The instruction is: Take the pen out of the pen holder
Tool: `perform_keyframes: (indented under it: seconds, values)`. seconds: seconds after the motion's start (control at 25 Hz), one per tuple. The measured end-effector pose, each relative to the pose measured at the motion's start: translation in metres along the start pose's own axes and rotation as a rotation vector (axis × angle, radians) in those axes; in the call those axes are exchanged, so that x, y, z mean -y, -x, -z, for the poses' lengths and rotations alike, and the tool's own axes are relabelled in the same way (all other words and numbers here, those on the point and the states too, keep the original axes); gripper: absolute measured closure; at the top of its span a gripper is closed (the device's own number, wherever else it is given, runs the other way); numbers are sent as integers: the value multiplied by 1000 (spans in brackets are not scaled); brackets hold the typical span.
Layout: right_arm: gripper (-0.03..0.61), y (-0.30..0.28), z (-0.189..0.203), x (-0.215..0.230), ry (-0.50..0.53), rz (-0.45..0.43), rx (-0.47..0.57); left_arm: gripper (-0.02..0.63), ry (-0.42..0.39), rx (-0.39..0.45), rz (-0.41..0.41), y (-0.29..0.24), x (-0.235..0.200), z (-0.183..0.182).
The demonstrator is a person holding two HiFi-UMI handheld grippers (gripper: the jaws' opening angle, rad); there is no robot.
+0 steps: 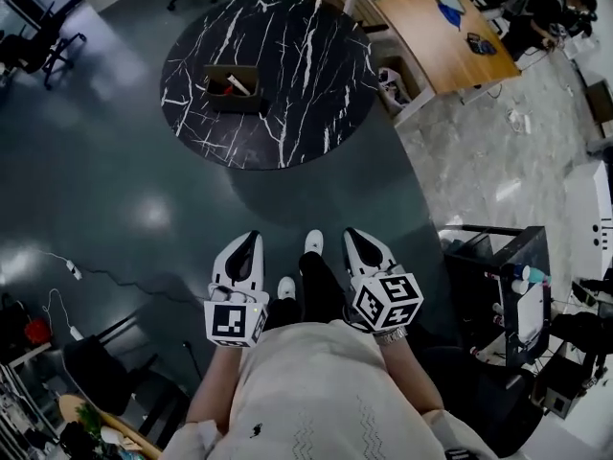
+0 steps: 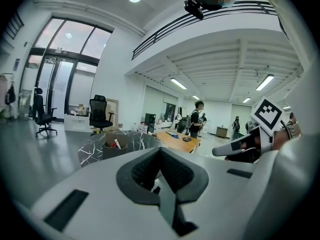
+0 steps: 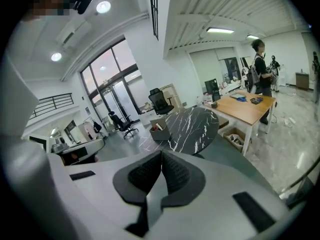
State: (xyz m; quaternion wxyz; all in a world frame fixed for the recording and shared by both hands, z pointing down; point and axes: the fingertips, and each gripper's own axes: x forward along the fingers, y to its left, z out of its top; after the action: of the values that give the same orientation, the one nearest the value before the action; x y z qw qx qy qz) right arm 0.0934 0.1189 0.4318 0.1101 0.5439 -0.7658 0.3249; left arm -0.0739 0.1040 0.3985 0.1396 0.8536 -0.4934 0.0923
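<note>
Both claws are empty, jaws pressed together with nothing between them. The left gripper (image 1: pixel 249 240) and right gripper (image 1: pixel 354 238) are held side by side at waist height, tips pointing forward, with the person's white shoes (image 1: pixel 313 242) between them on the floor below. Well ahead of both tips, and far out of reach, stands a round black marble table (image 1: pixel 297 46). The brown pen holder (image 1: pixel 230 91) sits on it, with a white pen (image 1: pixel 237 84) leaning inside. From the left gripper (image 2: pixel 160 151) the pen holder (image 2: pixel 112 147) lies ahead and to the left; from the right gripper (image 3: pixel 161 158) it (image 3: pixel 159 132) lies almost straight ahead. Right of the table is a wooden desk (image 1: pixel 431 41).
</note>
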Motion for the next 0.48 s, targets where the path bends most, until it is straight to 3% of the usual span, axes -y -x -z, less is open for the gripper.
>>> perform_keyframes:
  seconds: [0.48]
  values:
    - [561, -89, -54, 3, 109, -200, -105, 603, 26, -10, -190, -47, -38, -17]
